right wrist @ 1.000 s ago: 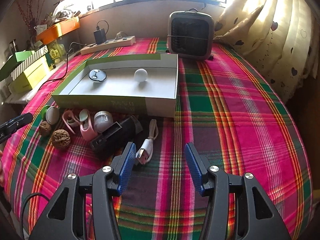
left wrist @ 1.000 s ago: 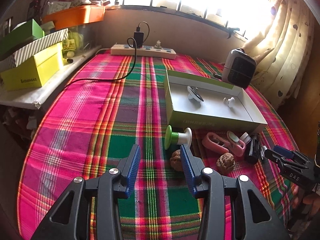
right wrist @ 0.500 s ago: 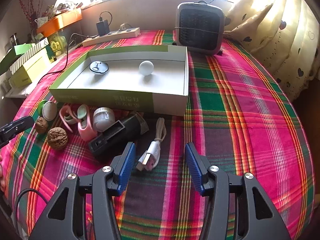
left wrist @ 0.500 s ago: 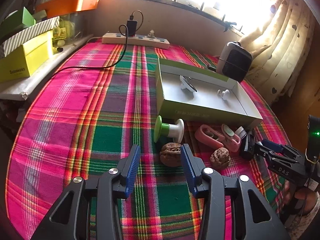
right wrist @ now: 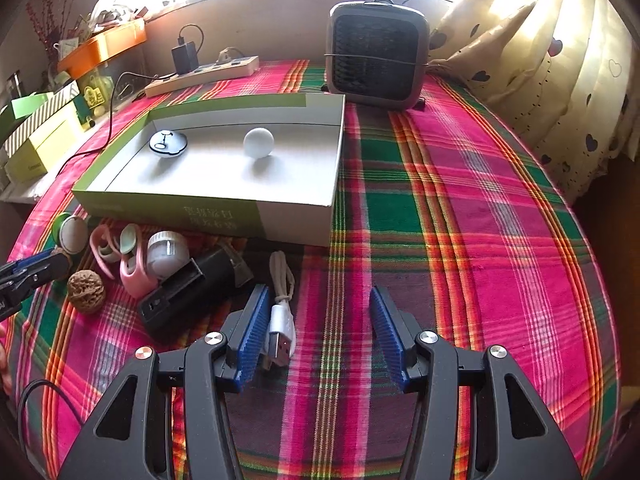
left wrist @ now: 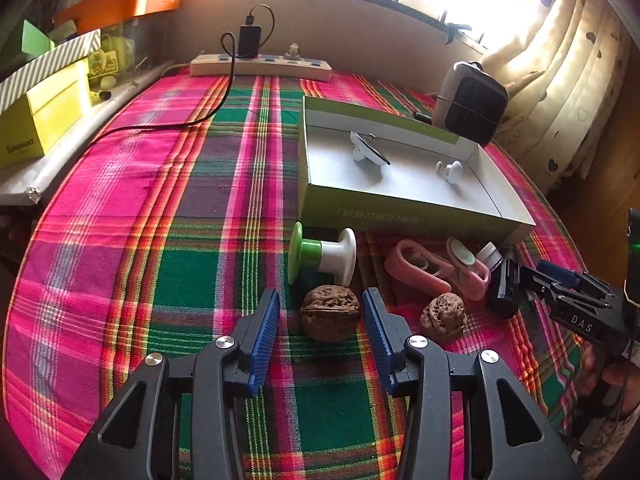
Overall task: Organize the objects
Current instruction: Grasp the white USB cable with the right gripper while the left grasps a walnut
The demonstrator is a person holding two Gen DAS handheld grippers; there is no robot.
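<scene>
A brown walnut (left wrist: 330, 312) lies on the plaid cloth between the blue pads of my left gripper (left wrist: 320, 300). The jaws are open and the pads stand clear of the shell on both sides. A second walnut (left wrist: 442, 318) sits to its right, and a green-and-white knob (left wrist: 324, 258) lies just beyond. My right gripper (right wrist: 318, 308) hangs open over the cloth, with a white USB cable (right wrist: 282, 320) beside its left finger. The open green-sided box (right wrist: 296, 220) holds a white ball (right wrist: 258, 142) and a round dark-rimmed disc (right wrist: 168, 143).
Pink clips (left wrist: 420, 268), a small white jar (right wrist: 167, 254) and a black device (right wrist: 192, 284) lie in front of the box. A small heater (right wrist: 376, 54) and a power strip (left wrist: 260, 66) stand at the back. Boxes are stacked on a ledge (left wrist: 44, 120) at the left.
My left gripper has come forward and down, so the walnut that was beside its right finger now lies between the pads. The right gripper has barely shifted.
</scene>
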